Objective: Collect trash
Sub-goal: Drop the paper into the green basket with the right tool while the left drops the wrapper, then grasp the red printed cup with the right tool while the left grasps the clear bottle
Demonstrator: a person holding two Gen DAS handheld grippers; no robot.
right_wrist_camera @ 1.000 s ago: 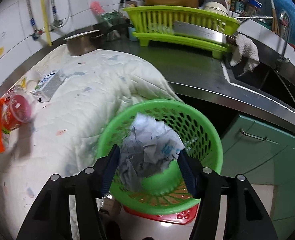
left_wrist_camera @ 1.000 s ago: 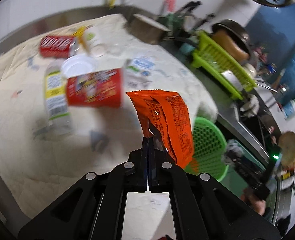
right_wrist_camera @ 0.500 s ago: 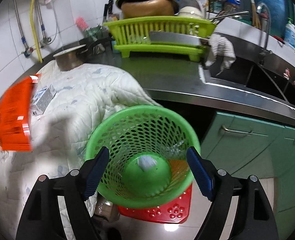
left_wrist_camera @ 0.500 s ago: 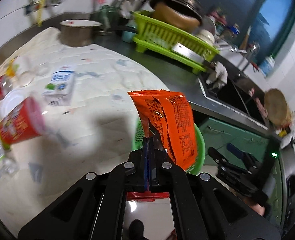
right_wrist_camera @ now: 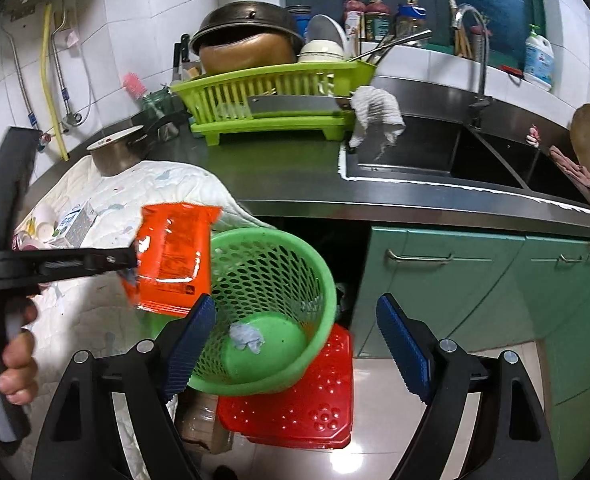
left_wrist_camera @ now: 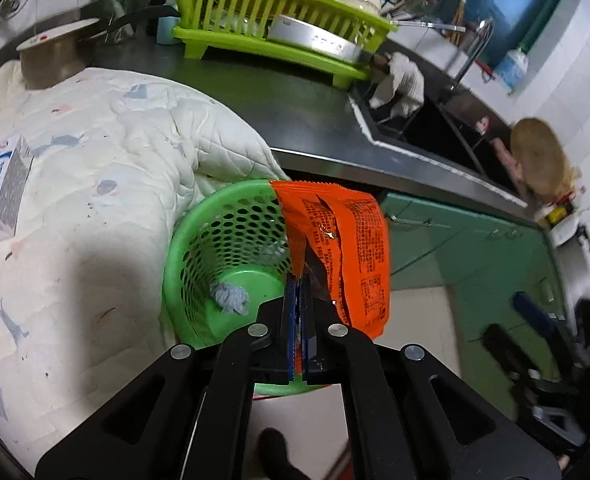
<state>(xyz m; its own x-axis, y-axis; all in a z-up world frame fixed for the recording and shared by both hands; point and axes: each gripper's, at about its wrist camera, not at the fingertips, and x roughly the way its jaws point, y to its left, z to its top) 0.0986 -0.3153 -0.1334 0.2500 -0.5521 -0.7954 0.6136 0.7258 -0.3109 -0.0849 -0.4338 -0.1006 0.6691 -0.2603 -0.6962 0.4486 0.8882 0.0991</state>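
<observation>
My left gripper (left_wrist_camera: pixel 298 280) is shut on an orange snack wrapper (left_wrist_camera: pixel 343 248), which hangs over the rim of the green mesh waste basket (left_wrist_camera: pixel 199 240). In the right wrist view the same wrapper (right_wrist_camera: pixel 175 256) is pinched by the left gripper (right_wrist_camera: pixel 131 262) just left of the basket (right_wrist_camera: pixel 295 264). A crumpled grey-blue paper ball (left_wrist_camera: pixel 229 298) (right_wrist_camera: pixel 247 338) lies at the basket's bottom. My right gripper (right_wrist_camera: pixel 295 340) stands wide open above the basket, nothing between its blue pads (right_wrist_camera: pixel 189 344).
A white quilted cloth (left_wrist_camera: pixel 75 208) covers the counter at left, with a milk carton (left_wrist_camera: pixel 3 188) on it. A lime dish rack (right_wrist_camera: pixel 271 92), a pot (right_wrist_camera: pixel 115 152), a sink (right_wrist_camera: pixel 475 156) and green cabinets (right_wrist_camera: pixel 475 280) surround the basket. A red stool (right_wrist_camera: pixel 295 400) sits underneath.
The right gripper opened and the paper ball dropped into the basket; it then rose. The left gripper swung the orange wrapper away from the counter trash to over the basket.
</observation>
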